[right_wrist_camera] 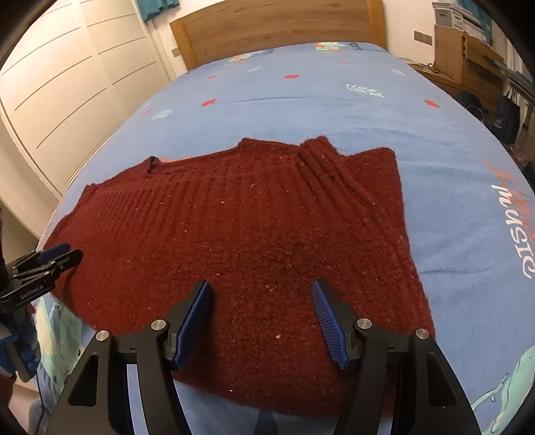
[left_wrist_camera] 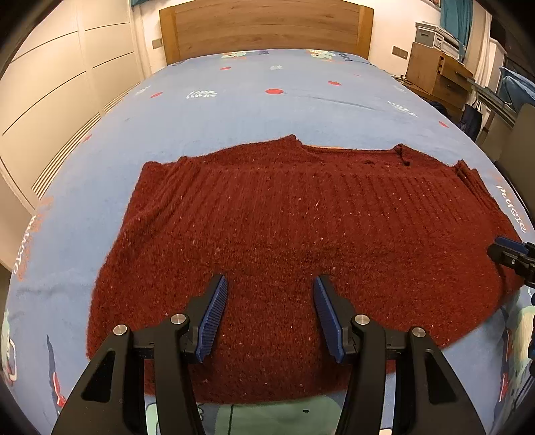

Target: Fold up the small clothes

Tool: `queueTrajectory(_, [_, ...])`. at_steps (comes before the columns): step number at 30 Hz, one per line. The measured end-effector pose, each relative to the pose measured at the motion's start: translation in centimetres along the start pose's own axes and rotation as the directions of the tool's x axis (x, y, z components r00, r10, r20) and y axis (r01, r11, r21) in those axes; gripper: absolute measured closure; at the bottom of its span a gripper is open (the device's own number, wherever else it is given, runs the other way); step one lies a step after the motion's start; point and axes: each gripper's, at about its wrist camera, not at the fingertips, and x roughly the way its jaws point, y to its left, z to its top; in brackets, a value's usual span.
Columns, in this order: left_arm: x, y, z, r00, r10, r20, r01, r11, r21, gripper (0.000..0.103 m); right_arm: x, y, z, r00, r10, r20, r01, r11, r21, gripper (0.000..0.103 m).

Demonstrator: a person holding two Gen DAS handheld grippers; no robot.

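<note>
A dark red knitted sweater (left_wrist_camera: 284,227) lies flat on the blue bedspread (left_wrist_camera: 267,100), hem nearest me, neckline at the far side. It also shows in the right wrist view (right_wrist_camera: 240,234), with a sleeve folded in over its right side (right_wrist_camera: 354,180). My left gripper (left_wrist_camera: 270,284) is open and empty, its blue pads (left_wrist_camera: 214,311) over the sweater's near hem. My right gripper (right_wrist_camera: 260,287) is open and empty over the hem further right. Each gripper shows at the edge of the other's view: the right one (left_wrist_camera: 511,257), the left one (right_wrist_camera: 50,257).
The bed has a wooden headboard (left_wrist_camera: 267,26) at the far end. White wardrobe doors (left_wrist_camera: 50,83) stand along the left. A wooden cabinet (left_wrist_camera: 438,72) with boxes and dark bags on the floor (left_wrist_camera: 471,120) are at the right.
</note>
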Motion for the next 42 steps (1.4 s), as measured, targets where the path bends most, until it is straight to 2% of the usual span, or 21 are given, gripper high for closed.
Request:
queueTrajectory(26, [-0.9,0.1,-1.5,1.0,-0.008,-0.01,0.008,1.0,-0.026,0.054,-1.0,-0.7,-2.7,1.0,-0.008,-0.014,0.008,0.999,0.032,0.038])
queueTrajectory(37, [-3.4,1.8,-3.3,0.996,-0.073,-0.059,0.064,0.989,-0.136,0.049,-2.6,-0.7,-4.2,0.999,-0.016,-0.045,0.018,0.999,0.048,0.038])
queueTrajectory(42, [-5.2,3.5,-4.6,0.991,-0.107,-0.076,0.088,0.973,-0.215,0.048,-4.1,-0.6,-5.0,0.999,-0.016,-0.046,0.018,0.998,0.052,0.038])
